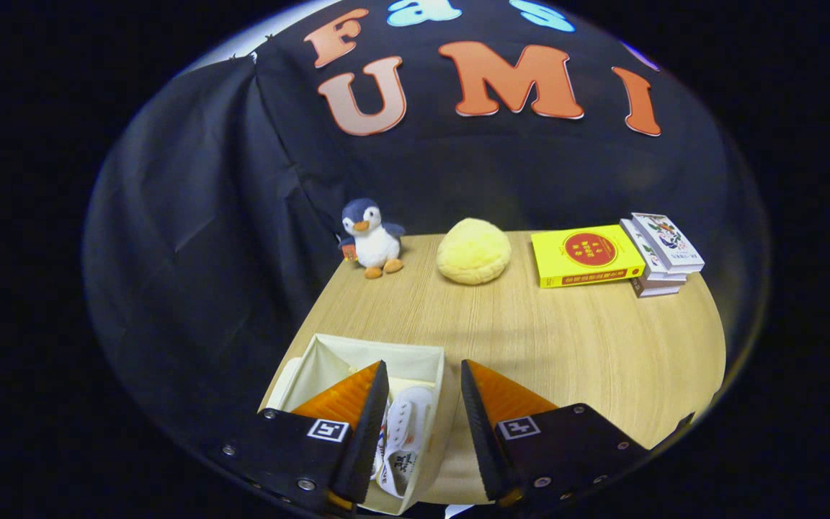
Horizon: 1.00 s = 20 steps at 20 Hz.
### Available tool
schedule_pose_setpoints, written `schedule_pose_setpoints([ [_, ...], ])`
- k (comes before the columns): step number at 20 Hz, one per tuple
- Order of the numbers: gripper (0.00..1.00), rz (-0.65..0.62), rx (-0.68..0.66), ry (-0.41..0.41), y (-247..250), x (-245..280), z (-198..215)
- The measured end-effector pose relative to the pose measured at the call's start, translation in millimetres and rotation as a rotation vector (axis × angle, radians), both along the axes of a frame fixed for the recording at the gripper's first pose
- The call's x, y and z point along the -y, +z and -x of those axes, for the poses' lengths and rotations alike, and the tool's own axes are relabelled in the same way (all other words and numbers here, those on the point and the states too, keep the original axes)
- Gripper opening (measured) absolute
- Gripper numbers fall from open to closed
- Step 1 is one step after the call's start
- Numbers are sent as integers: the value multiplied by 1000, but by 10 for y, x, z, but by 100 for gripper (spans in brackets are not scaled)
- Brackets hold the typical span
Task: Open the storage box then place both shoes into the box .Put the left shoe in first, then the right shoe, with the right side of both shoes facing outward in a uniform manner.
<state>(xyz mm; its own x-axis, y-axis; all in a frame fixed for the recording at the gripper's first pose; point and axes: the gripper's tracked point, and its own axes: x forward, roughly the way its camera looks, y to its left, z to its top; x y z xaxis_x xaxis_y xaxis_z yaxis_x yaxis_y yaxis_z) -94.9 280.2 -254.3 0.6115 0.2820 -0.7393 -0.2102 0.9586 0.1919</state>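
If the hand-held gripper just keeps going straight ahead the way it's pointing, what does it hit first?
Probably the near wall of the storage box, which sits between the open fingers of the hand-held gripper, with a white shoe inside. Depth is hard to judge here.

**Colours and patterns, gripper view**

Table [566, 339]: pale wood, fine lengthwise grain. Storage box [357, 353]: cream fabric. Shoe [404, 432] in the box: white, white laces, red and blue stripes on its side, dark print on the insole. Plush penguin [370, 238]: blue-grey, white belly, orange beak and feet. Round plush [473, 251]: soft yellow. Book [582, 255]: yellow with a red disc. Stacked books [663, 249]: white covers, multicoloured motifs.
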Motion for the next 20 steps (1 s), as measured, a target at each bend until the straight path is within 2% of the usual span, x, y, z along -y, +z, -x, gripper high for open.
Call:
schedule_pose_setpoints([
  [9, 74, -73, 349, -39, 814, 1198, -569],
  [14, 82, -96, 507, -98, 1242, 1882, -731],
  [18, 86, -58, 654, -125, 1608, 2351, -814],
  [20, 87, -42, 686, -140, 1714, 2466, -802],
])
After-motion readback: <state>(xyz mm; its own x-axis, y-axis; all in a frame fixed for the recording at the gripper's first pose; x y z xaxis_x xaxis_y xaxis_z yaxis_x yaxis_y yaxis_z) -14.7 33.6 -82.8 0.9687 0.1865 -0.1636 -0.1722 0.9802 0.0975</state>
